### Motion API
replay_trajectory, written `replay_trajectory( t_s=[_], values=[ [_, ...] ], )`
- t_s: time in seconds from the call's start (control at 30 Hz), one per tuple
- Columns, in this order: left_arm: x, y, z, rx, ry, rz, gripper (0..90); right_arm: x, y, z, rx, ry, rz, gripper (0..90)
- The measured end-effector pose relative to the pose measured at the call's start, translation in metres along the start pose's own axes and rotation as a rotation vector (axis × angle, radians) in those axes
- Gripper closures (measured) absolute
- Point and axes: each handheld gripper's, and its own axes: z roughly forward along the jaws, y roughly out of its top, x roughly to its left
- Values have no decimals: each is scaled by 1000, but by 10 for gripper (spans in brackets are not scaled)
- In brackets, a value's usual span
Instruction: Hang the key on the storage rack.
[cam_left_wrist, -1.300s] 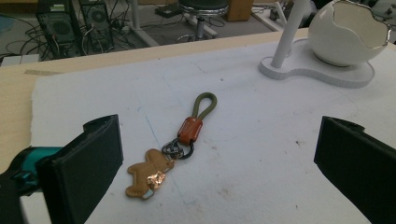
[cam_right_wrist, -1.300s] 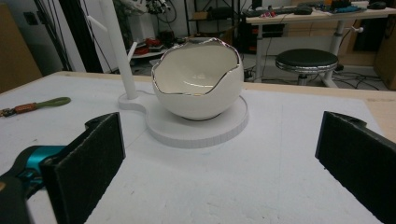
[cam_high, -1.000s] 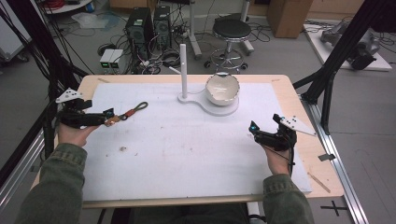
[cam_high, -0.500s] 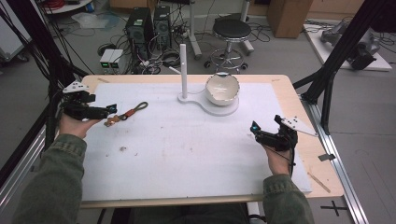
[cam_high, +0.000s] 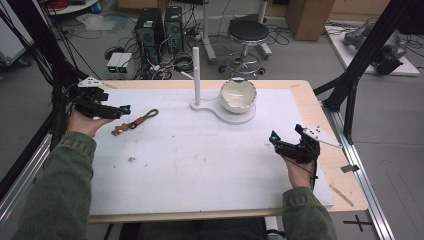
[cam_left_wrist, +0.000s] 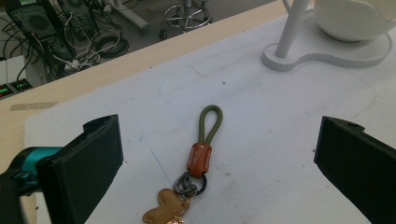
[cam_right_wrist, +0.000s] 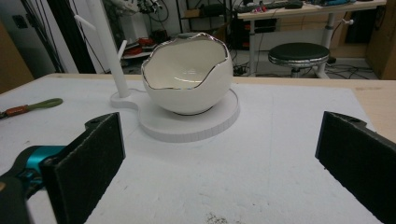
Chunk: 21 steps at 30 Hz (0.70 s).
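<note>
Keychain first: the olive-green cord loop with its orange leather tab, dark metal rings and tan bear-shaped charm (cam_left_wrist: 196, 158) lies flat on the white table mat (cam_high: 200, 160), near the mat's far-left corner, loop end pointing toward the stand. Your left gripper (cam_high: 117, 111) sits just short of the charm end, and in the left gripper view the keychain lies centred between the two black jaws, which stand wide apart and touch nothing. You have bare mat on both sides of the cord, and the mat's left edge and the light wooden table rim (cam_high: 305, 90) run close behind your left hand (cam_high: 85, 122). Farther along the far side stands the white stand with a thin upright post and round base (cam_high: 197, 75), and on that base rests the white eggshell-shaped bowl with a silver jagged rim (cam_high: 238, 95); both are well apart from the keychain. The whole middle of the mat is open, marked with a few small specks. Your right gripper (cam_high: 280, 142) rests low near the mat's right edge, well apart from the bowl, its jaws spread wide and holding nothing; in the right gripper view the bowl sits between them at a distance. Beyond the far table edge are a black round stool (cam_high: 248, 32) and computer towers (cam_high: 160, 25) on the floor.
</note>
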Motion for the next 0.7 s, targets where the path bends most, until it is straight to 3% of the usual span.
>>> replay_trajectory(
  t_s=[0.23, 0.33, 0.7],
  values=[
    [3, 5, 7, 9, -3, 1, 22, 2, 0, 1, -4, 2, -33, 4],
    [7, 3, 11, 39, -2, -10, 22, 2, 0, 1, -2, 0, -26, 4],
    [13, 2, 15, 52, -9, -22, 22, 3, -1, 3, 3, 0, -42, 4]
  ],
)
